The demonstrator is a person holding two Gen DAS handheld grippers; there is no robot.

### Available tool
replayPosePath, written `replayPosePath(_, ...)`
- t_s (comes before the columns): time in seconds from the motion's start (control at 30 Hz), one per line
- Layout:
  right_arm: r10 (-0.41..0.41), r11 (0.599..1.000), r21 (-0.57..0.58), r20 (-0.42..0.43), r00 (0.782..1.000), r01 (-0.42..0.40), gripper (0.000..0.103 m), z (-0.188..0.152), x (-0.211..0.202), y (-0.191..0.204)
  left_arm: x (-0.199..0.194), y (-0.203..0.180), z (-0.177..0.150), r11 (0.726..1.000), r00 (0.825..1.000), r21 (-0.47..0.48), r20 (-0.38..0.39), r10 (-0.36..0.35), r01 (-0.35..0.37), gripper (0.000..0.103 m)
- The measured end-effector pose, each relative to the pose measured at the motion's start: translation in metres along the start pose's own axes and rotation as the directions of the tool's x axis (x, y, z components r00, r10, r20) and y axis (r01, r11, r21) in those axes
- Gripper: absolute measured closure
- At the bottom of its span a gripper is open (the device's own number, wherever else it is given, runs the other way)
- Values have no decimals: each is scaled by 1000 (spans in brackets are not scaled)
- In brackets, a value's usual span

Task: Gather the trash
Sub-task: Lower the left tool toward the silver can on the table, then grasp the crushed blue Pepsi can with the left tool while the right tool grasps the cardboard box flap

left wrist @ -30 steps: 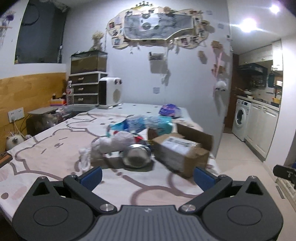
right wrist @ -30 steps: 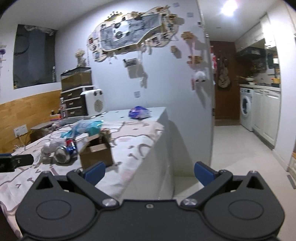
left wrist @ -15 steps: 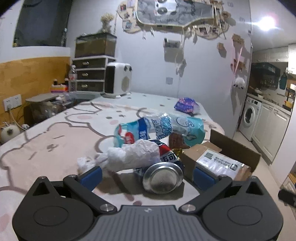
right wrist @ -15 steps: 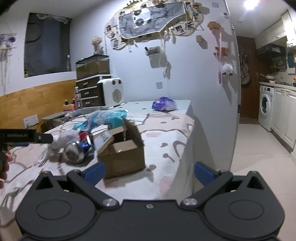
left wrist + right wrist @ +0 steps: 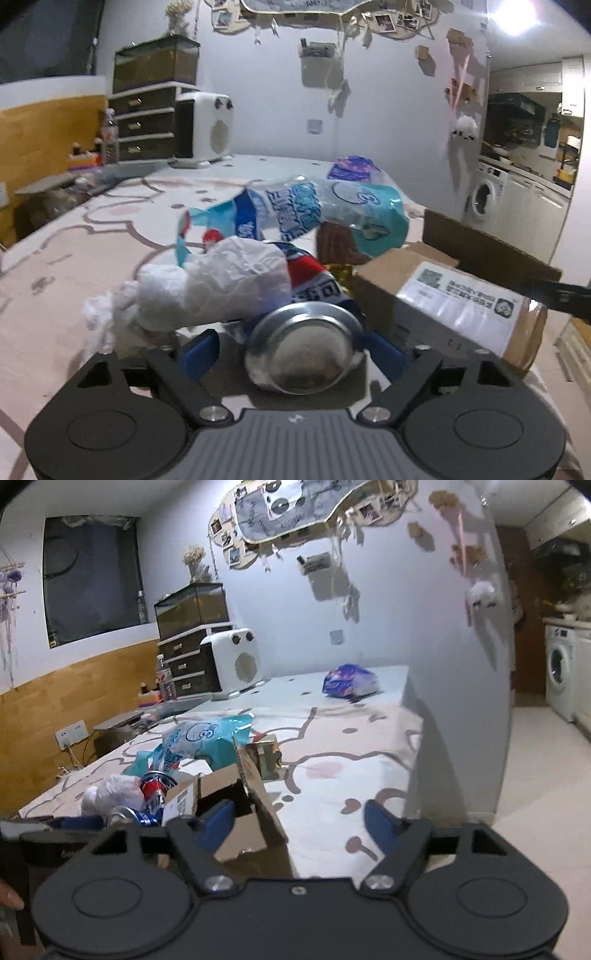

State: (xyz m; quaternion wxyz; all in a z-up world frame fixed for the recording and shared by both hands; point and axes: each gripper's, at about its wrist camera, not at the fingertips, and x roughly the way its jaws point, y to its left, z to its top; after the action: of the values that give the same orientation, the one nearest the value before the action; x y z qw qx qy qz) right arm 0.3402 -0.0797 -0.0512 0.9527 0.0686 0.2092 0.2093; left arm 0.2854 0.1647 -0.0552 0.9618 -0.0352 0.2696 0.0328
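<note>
A red and blue drink can point(image 5: 303, 347) lies on its side on the table, its silver bottom towards me. My left gripper point(image 5: 291, 350) has the can between its blue pads and its jaws are closing; a gap still shows on the left side. A crumpled white plastic bag point(image 5: 214, 284) rests against the can. To the right stands an open cardboard box point(image 5: 443, 291). My right gripper point(image 5: 299, 823) is at that box point(image 5: 236, 812), jaws closing, with the box's upright flap point(image 5: 258, 790) between the fingers and untouched.
A blue plastic wrapper point(image 5: 306, 210), a brown wrapper point(image 5: 336, 245) and a purple packet point(image 5: 351, 681) lie further back on the patterned tablecloth point(image 5: 332, 768). A white heater point(image 5: 207, 129) and drawers point(image 5: 144, 125) stand at the far end. The table's edge drops off at the right.
Both grippers have come forward to the trash pile and their jaws have narrowed. The can now lies between the left fingers, and the box flap between the right ones.
</note>
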Motion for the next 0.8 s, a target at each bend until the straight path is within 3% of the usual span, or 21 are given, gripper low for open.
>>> replayPosePath(0.13, 52, 999, 4, -15, 999, -52, 48, -1, 14, 1, -1, 0, 0, 1000, 1000, -6, 10, 2, -2, 20)
replayPosePath(0.33, 73, 997, -35, -9, 997, -74, 51, 2, 23, 13, 0, 5, 1, 998, 1000, -52, 12, -17, 17, 24)
replayPosePath(0.37, 75, 997, -37, -11, 997, -75, 55, 3, 24, 14, 0, 5, 1, 998, 1000, -53, 15, -18, 19, 24)
replayPosePath(0.43, 85, 996, -29, -26, 996, -86, 87, 1, 23, 14, -4, 7, 0, 997, 999, -65, 36, -29, 32, 24)
replayPosePath(0.53, 73, 997, -8, -26, 997, -73, 96, -2, 14, 10, -16, 6, -2, 996, 997, -83, 67, -39, 45, 25)
replayPosePath(0.67, 46, 999, -21, -35, 998, -47, 99, -9, -5, 6, -44, -2, -11, 992, 993, -57, 50, -111, 113, 25)
replayPosePath(0.8, 56, 998, -5, -33, 998, -56, 99, -16, -24, -1, -73, -11, -30, 992, 993, -35, 17, -118, 119, 25)
